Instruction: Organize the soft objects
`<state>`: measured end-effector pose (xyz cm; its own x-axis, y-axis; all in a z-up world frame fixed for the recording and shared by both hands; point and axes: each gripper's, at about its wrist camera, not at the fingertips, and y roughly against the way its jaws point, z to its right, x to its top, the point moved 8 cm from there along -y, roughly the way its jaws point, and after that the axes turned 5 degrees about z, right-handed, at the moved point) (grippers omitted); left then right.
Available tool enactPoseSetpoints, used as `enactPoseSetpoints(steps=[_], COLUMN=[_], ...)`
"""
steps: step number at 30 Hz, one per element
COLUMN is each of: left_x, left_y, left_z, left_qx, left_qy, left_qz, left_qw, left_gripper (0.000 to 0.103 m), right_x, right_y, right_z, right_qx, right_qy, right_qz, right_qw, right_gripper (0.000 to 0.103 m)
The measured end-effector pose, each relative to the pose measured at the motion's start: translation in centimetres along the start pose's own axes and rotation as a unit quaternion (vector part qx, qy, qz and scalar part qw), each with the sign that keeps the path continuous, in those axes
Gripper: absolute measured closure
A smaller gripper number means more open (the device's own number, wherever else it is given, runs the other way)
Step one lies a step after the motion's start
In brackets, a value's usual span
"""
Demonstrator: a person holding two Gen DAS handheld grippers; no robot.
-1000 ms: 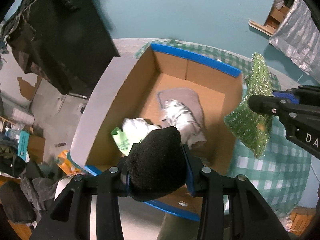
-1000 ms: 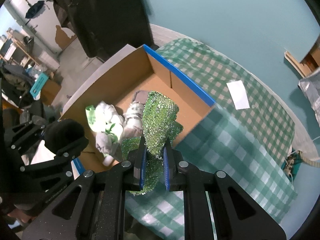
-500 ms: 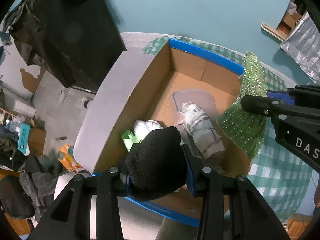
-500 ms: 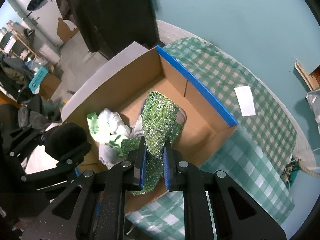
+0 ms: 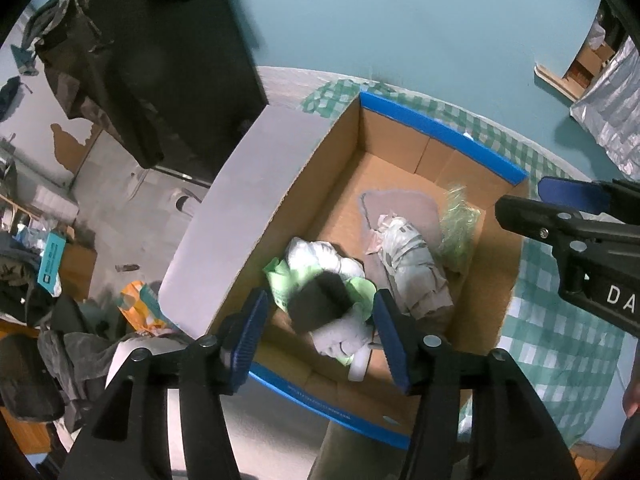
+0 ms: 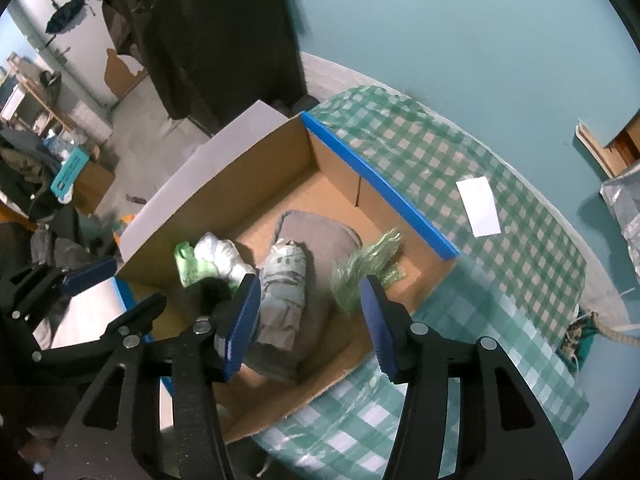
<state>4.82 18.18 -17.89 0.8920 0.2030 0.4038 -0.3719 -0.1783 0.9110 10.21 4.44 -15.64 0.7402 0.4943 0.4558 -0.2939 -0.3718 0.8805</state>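
An open cardboard box (image 5: 304,184) (image 6: 224,184) with blue-taped edges sits on a green checked cloth (image 6: 460,184). My left gripper (image 5: 320,336) is open above the box's near end; a blurred black soft item (image 5: 320,306) is below it, over white and green socks (image 5: 320,252). My right gripper (image 6: 310,320) is open above the box; a blurred green sparkly cloth (image 6: 368,270) (image 5: 458,224) is just beyond it inside the box. A grey patterned bundle (image 6: 286,280) (image 5: 412,264) lies on a grey pad (image 6: 316,228).
A white paper (image 6: 478,208) lies on the checked cloth beyond the box. A dark cabinet (image 5: 152,60) stands at the back left. Clutter and clothes (image 5: 40,320) cover the floor at left. A teal wall (image 5: 400,20) is behind.
Both grippers have opened. The black item has left the left gripper and the green sparkly cloth has left the right gripper; both are dropping into the box.
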Motion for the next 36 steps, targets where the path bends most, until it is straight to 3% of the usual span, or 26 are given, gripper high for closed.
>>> enactPoseSetpoints(steps=[2, 10, 21, 36], left_x=[0.0, 0.0, 0.4, 0.4], left_y=[0.5, 3.0, 7.4, 11.1], left_z=[0.0, 0.3, 1.0, 5.1], left_qx=[-0.002, -0.002, -0.005, -0.019], left_qy=[0.004, 0.007, 0.008, -0.032], left_qz=[0.003, 0.021, 0.059, 0.091], left_qw=[1.0000, 0.9997, 0.9982, 0.9951], left_gripper=[0.038, 0.037, 0.025, 0.024], right_x=[-0.1, -0.1, -0.5, -2.1], right_y=[0.6, 3.7, 8.8, 14.2], right_z=[0.1, 0.4, 1.3, 4.3], right_qx=[0.000, 0.002, -0.008, -0.048], right_qy=[-0.004, -0.012, -0.021, -0.056], right_qz=[0.003, 0.027, 0.067, 0.105], right_qw=[1.000, 1.000, 0.998, 0.992], right_gripper=[0.049, 0.047, 0.044, 0.041])
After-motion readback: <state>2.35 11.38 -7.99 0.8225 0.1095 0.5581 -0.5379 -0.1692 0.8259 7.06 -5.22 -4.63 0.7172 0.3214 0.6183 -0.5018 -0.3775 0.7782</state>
